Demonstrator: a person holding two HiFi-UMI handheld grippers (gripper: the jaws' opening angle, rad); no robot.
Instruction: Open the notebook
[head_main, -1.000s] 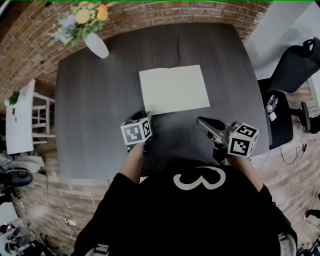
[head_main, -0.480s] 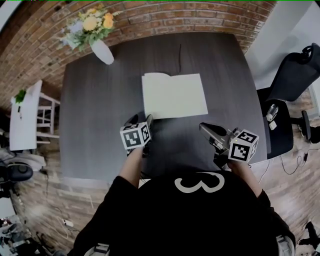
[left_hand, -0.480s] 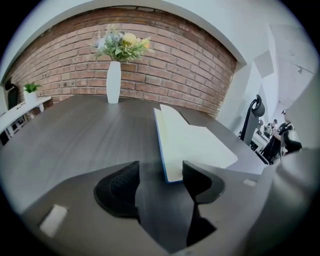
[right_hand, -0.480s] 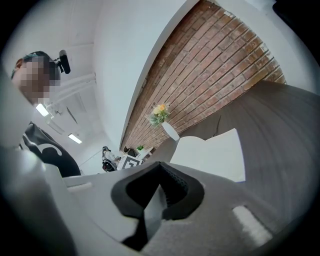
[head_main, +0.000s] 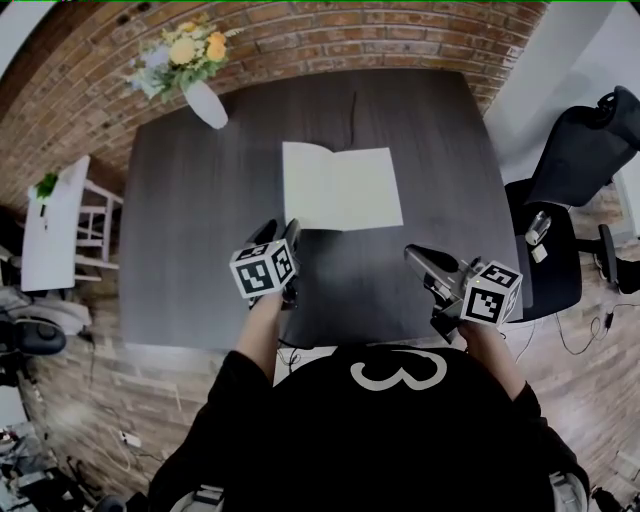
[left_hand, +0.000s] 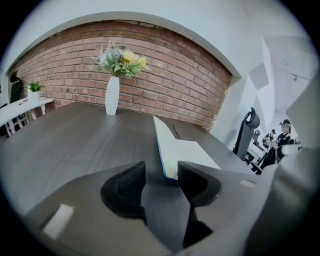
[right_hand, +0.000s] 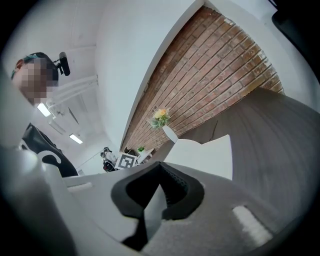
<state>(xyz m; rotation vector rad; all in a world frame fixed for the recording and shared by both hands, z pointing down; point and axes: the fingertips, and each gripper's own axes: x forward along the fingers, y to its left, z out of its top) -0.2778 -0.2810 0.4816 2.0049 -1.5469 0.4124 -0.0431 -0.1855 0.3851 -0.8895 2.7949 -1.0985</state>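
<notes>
Two grippers hover over the near part of the table (head_main: 180, 230). The notebook (head_main: 345, 188) lies mid-table at 12 o'clock, pale pages up; its left leaf appears partly raised. The left gripper (head_main: 283, 236), off the notebook's 7 o'clock corner, has just been closing its jaws. They stand moderately apart with nothing between the pads. The right gripper (head_main: 413, 254), at 5 o'clock and clear of the notebook, has its jaws together and is empty.

Handling estimate: light, thin, flexible leaves that crease easily, and the book may slide on the smooth top. Grip a leaf's free outer edge near a corner, never the spine, and pinch lightly.
</notes>
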